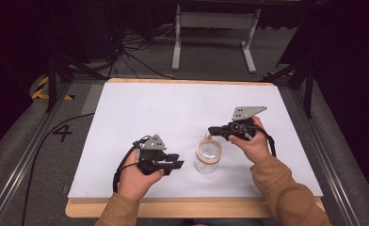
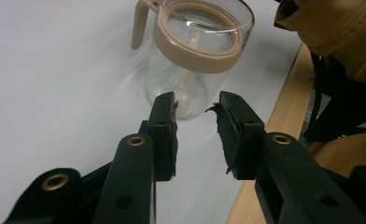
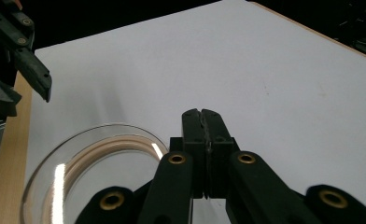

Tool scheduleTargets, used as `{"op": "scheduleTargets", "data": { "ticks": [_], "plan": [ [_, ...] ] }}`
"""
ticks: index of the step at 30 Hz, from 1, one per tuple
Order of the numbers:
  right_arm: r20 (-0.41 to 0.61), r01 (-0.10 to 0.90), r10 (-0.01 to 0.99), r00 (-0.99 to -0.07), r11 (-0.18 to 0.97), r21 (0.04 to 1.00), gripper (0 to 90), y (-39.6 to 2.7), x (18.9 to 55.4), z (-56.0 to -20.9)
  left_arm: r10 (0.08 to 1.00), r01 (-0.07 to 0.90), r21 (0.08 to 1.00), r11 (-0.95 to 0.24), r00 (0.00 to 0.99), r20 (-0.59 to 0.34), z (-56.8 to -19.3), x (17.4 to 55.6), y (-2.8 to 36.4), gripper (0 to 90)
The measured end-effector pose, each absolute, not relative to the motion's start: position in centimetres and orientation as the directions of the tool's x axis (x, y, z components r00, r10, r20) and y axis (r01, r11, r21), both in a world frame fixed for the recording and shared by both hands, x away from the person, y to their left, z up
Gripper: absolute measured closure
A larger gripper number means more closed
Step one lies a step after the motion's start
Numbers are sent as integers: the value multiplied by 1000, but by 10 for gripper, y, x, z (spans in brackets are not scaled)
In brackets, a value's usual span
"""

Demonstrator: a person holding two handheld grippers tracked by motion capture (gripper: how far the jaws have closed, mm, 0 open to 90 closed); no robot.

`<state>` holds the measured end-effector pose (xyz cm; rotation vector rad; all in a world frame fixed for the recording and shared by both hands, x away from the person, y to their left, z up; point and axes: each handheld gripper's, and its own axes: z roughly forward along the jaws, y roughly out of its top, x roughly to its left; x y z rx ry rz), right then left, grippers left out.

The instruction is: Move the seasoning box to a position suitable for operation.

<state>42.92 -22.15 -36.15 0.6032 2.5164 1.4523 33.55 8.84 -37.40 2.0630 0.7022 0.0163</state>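
Looking along my left gripper (image 2: 197,114), jaws parted and empty, I see the upright glass jar (image 2: 197,56) dead ahead near the table's (image 1: 173,101) front edge, while my right gripper (image 3: 202,122), jaws pressed together, hovers just beside its rim.

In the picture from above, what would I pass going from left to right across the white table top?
Left gripper in the person's left hand → clear glass jar with a tan rim → right gripper in the right hand, its jaws pointing left above the jar.
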Motion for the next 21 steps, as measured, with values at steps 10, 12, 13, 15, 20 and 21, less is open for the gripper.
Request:
{"op": "scheduleTargets", "data": {
  "ticks": [10, 12, 13, 15, 20, 21],
  "plan": [
    [56, 262, 429, -901, 437, 860, 900, -223, 432, -364, 472, 477, 775, -414, 841, -265, -380, 336, 78, 685],
    [58, 262, 428, -902, 435, 861, 900, -223, 432, -364, 467, 475, 777, -414, 843, -267, -381, 336, 77, 692],
    [58, 261, 427, -902, 434, 862, 900, -223, 432, -364, 466, 479, 775, -412, 842, -272, -381, 336, 75, 692],
    [63, 264, 427, -902, 430, 863, 900, -223, 433, -365, 457, 478, 779, -405, 844, -280, -383, 336, 70, 694],
    [66, 272, 433, -899, 433, 860, 900, -223, 433, -366, 436, 468, 782, -412, 854, -282, -385, 336, 57, 705],
    [63, 272, 435, -898, 436, 858, 900, -223, 433, -366, 433, 464, 785, -411, 857, -279, -385, 337, 56, 707]
  ]
}}
